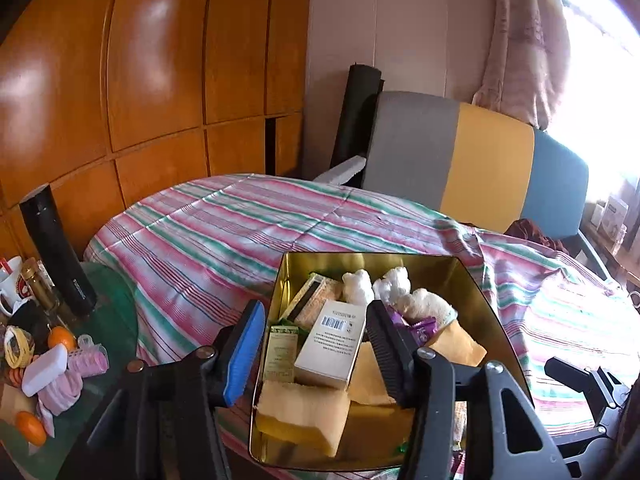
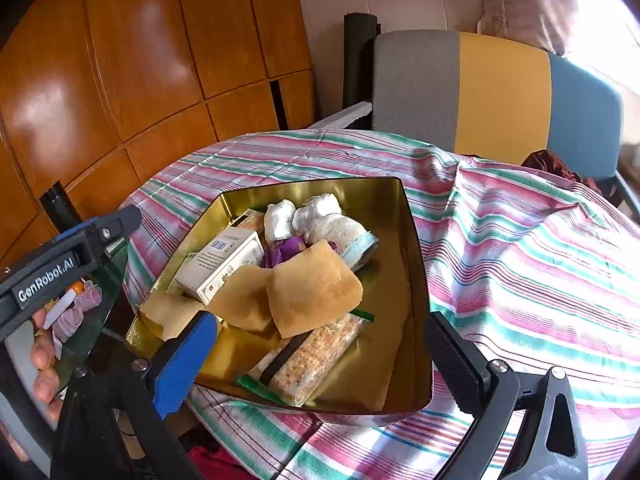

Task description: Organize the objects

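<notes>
Gold metal tin [image 2: 404, 240], rectangular and lidless, sits on a pink-green-white striped cloth [image 2: 520, 248] over the table. Inside: white cardboard box with barcode [image 2: 224, 260], tan folded cloths [image 2: 312, 288], wrapped cracker pack [image 2: 316, 356], white rolled towels [image 2: 280, 218], purple wrapper [image 2: 286, 250]. Left gripper [image 1: 316, 344] hangs over the tin's near-left part, jaws apart, blue pad outside the tin wall, black pad above the contents; the white box shows between them, not pressed. Right gripper [image 2: 320, 368] hovers at the tin's near edge, jaws wide apart, holding nothing. Green glass side table [image 1: 116, 304] at left carries oranges [image 1: 30, 428], pink hair rollers [image 1: 90, 356], and a black cylinder [image 1: 60, 256].
</notes>
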`<state>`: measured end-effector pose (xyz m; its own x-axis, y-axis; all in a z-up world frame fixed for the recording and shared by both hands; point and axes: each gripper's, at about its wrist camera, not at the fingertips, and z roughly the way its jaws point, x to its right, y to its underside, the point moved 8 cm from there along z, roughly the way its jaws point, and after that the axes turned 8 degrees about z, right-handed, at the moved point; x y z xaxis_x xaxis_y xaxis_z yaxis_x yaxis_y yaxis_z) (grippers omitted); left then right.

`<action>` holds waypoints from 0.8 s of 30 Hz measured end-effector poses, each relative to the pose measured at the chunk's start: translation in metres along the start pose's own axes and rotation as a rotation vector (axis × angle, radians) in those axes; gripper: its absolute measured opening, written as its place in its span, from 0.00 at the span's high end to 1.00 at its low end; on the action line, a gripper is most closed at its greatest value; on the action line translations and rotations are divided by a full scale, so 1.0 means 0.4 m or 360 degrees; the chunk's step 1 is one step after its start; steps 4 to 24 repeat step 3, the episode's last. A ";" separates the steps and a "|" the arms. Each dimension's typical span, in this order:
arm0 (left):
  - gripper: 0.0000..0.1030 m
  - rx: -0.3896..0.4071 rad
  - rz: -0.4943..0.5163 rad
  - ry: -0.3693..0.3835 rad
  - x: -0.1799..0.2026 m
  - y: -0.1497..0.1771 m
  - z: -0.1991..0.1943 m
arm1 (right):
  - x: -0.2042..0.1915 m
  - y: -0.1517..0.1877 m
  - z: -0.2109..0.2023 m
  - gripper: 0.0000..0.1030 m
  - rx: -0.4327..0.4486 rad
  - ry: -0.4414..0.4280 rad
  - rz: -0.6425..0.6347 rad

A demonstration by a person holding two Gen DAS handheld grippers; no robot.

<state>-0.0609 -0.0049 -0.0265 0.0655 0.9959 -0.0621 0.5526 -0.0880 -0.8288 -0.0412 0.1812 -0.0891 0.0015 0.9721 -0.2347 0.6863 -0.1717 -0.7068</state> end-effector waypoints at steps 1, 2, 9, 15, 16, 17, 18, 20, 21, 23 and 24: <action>0.48 -0.0001 -0.0001 -0.0002 -0.003 -0.001 0.002 | 0.000 0.001 0.002 0.00 -0.0002 0.0003 -0.0001; 0.48 -0.0002 0.0003 0.0001 -0.002 -0.001 0.003 | 0.000 0.001 0.003 0.00 -0.0004 0.0004 0.0000; 0.48 -0.0013 0.0007 0.0009 -0.002 0.000 0.006 | 0.001 0.000 0.003 0.00 -0.0003 0.0006 0.0003; 0.48 -0.0013 0.0007 0.0009 -0.002 0.000 0.006 | 0.001 0.000 0.003 0.00 -0.0003 0.0006 0.0003; 0.48 -0.0013 0.0007 0.0009 -0.002 0.000 0.006 | 0.001 0.000 0.003 0.00 -0.0003 0.0006 0.0003; 0.48 -0.0013 0.0007 0.0009 -0.002 0.000 0.006 | 0.001 0.000 0.003 0.00 -0.0003 0.0006 0.0003; 0.48 -0.0013 0.0007 0.0009 -0.002 0.000 0.006 | 0.001 0.000 0.003 0.00 -0.0003 0.0006 0.0003; 0.48 -0.0013 0.0007 0.0009 -0.002 0.000 0.006 | 0.001 0.000 0.003 0.00 -0.0003 0.0006 0.0003; 0.48 -0.0013 0.0007 0.0009 -0.002 0.000 0.006 | 0.001 0.000 0.003 0.00 -0.0003 0.0006 0.0003; 0.48 -0.0013 0.0007 0.0009 -0.002 0.000 0.006 | 0.001 0.000 0.003 0.00 -0.0003 0.0006 0.0003; 0.48 -0.0013 0.0007 0.0009 -0.002 0.000 0.006 | 0.001 0.000 0.003 0.00 -0.0003 0.0006 0.0003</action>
